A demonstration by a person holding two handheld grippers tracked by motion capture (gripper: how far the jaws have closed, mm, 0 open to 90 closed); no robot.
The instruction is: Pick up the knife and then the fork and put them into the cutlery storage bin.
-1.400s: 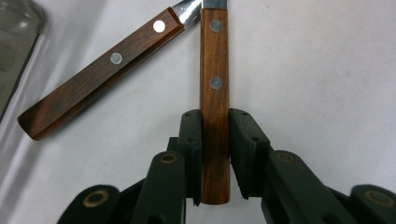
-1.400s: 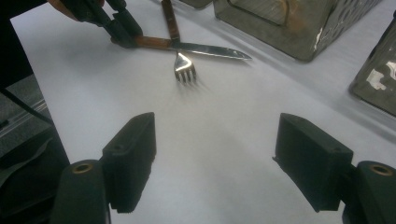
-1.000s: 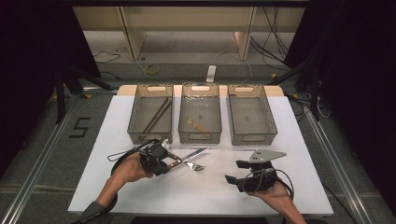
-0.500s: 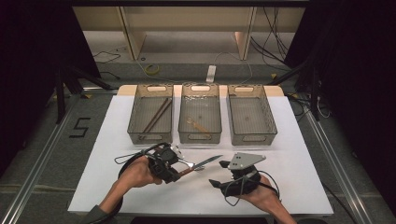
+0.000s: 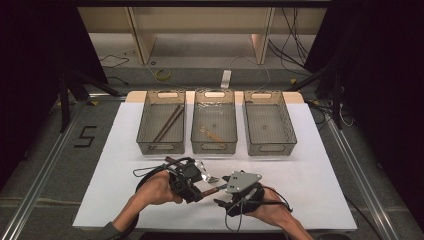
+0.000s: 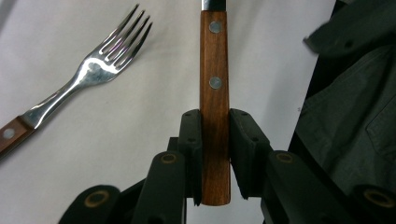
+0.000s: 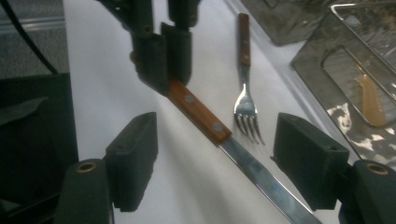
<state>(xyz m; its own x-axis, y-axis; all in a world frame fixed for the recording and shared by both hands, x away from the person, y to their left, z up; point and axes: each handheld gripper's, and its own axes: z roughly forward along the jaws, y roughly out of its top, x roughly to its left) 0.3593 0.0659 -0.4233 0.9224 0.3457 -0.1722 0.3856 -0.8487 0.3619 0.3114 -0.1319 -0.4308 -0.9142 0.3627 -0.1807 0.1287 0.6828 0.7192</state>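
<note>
A knife with a wooden handle point(image 6: 215, 93) and a steel blade point(image 7: 261, 177) is clamped by the handle end in my left gripper point(image 6: 215, 135), which is shut on it. In the right gripper view the left gripper point(image 7: 163, 51) holds the knife slanting toward me. My right gripper point(image 7: 222, 163) is open wide, one pad on each side of the blade, not touching it. From above, the left gripper point(image 5: 196, 192) and right gripper point(image 5: 225, 197) meet at the near middle of the white table. A wooden-handled fork point(image 6: 93, 70) lies flat beside the knife.
Three wire trays stand in a row farther back: the left one point(image 5: 145, 135) holds dark sticks point(image 5: 167, 124), the middle one point(image 5: 196, 142) a wooden utensil point(image 5: 212, 134), and the right one point(image 5: 287, 135) looks bare. The fork point(image 5: 209, 176) lies just beyond the grippers.
My left gripper has brought the knife nearer and to the right. The right gripper has moved left to it, and its open jaws now flank the blade. The fork has stayed put.
</note>
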